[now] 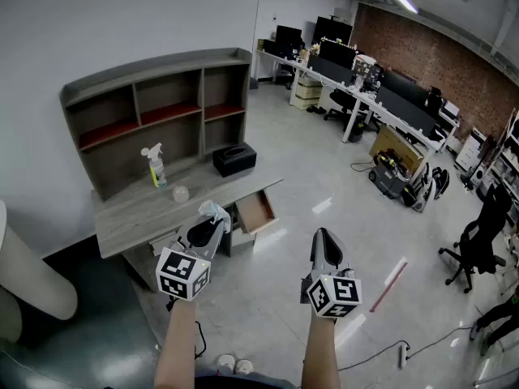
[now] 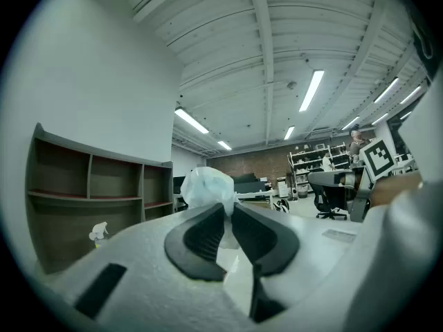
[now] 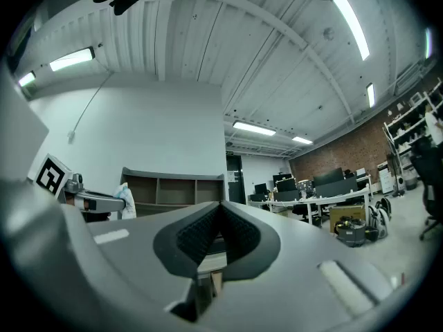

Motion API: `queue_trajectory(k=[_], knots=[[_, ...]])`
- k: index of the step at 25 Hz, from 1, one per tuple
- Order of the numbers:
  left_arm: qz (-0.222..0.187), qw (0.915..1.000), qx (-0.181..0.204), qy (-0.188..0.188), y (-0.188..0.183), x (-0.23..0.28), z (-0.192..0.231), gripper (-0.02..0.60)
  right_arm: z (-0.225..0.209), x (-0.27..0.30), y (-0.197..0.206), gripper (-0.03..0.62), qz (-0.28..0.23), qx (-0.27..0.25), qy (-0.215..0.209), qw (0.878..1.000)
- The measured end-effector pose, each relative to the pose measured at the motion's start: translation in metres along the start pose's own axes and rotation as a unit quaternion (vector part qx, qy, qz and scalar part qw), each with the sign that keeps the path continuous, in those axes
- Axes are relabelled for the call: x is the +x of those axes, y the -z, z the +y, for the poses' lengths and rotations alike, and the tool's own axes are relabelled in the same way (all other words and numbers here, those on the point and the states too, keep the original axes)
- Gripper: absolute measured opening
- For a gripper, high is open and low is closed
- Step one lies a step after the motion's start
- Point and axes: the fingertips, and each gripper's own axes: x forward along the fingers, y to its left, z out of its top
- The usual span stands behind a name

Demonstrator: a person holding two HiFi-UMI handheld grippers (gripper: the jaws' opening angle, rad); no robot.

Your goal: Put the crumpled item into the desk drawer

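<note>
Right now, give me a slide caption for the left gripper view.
Left tongs clamped on a crumpled pale wad, desk shelves beyond.

Left tongs [image 1: 215, 222], right tongs [image 1: 323, 234]: two; crumpled item [image 1: 212, 210]: one; spray bottle [image 1: 154, 165]: one.

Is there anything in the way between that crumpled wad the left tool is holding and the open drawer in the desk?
Nothing visible stands in the way. The left tool grips the crumpled wad close beside the drawer, which is already pulled open, and only open air lies between them.
</note>
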Motion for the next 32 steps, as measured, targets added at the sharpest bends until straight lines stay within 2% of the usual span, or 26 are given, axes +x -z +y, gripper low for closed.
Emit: queue_trajectory(k=[20,32], knots=[[0.009,0.9999,-0.007,0.008,0.012,0.006,0.014,0.038,0.006,0.013,0.009,0.012,0.006,0.001,0.000,1.000],[0.014,0.9993,-0.021,0.027,0.035,0.025,0.038,0.038,0.008,0.031,0.029,0.012,0.022,-0.010,0.020,1.000]])
